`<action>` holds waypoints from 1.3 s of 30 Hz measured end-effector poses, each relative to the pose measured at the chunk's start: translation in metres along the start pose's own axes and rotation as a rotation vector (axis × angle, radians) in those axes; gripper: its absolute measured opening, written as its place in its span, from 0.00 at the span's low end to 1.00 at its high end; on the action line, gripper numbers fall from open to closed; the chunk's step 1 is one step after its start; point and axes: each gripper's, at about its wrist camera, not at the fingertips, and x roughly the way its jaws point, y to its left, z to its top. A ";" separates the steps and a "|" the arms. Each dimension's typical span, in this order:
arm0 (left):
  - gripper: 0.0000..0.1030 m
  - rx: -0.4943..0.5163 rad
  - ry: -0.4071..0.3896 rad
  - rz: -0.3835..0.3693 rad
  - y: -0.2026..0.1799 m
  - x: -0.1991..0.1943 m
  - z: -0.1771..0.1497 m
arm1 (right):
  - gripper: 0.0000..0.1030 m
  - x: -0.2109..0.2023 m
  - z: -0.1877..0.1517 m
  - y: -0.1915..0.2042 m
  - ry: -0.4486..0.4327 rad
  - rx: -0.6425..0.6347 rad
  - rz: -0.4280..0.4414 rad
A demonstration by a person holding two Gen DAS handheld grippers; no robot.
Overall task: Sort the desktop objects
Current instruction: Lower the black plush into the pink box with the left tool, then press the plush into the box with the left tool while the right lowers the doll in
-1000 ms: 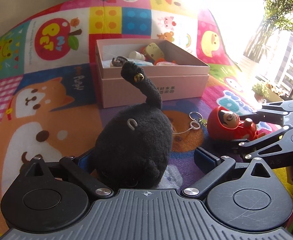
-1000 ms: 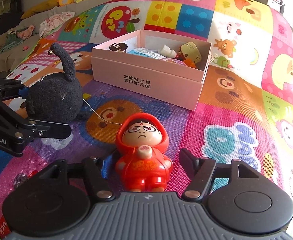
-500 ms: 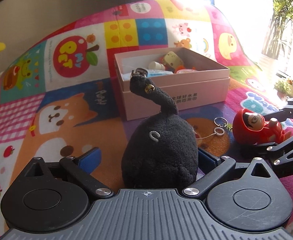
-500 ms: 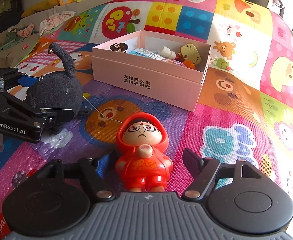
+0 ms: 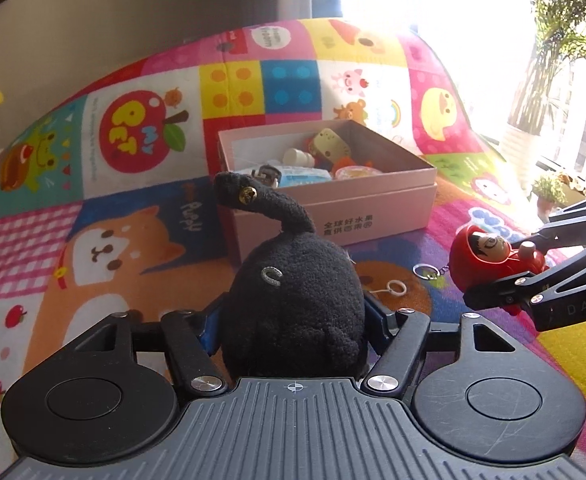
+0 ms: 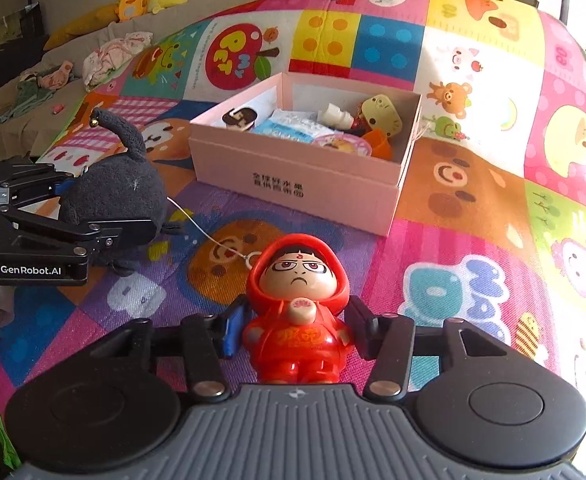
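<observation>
Left wrist view: left tool (image 5: 293, 316) has its jaws closing on the black plush cat (image 5: 297, 300), pads pressed into both flanks, tail with a small bell sticking up toward the pink box (image 5: 373, 208). Cat sits just in front of the box's near-left corner, on the colourful play mat (image 5: 93, 240). Right wrist view: right tool (image 6: 295, 326) jaws closing on the red hooded figurine (image 6: 297, 316), pads against both sides, figurine upright and facing the camera, off the mat by the look of it. Figurine is in front of the box, well apart from it; its key ring (image 5: 425, 271) and white cord trail on the mat between cat and figurine. Box is open, holding several small toys and a blue-white packet (image 6: 285, 130).
</observation>
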 end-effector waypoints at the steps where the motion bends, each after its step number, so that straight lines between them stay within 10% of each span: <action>1: 0.70 0.004 -0.027 0.002 0.001 -0.003 0.009 | 0.50 -0.011 0.009 -0.004 -0.046 0.006 -0.009; 7: 0.70 0.019 -0.188 0.035 0.012 0.005 0.078 | 0.50 -0.061 0.065 -0.043 -0.283 0.122 -0.032; 17: 0.73 0.003 -0.132 0.018 0.020 0.127 0.143 | 0.50 -0.028 0.066 -0.067 -0.223 0.174 -0.073; 23: 0.91 -0.115 -0.182 -0.005 0.045 0.113 0.131 | 0.50 -0.006 0.068 -0.075 -0.185 0.199 -0.096; 39: 0.95 -0.220 -0.102 -0.070 0.039 0.057 0.012 | 0.50 0.150 0.148 -0.060 0.079 0.286 -0.008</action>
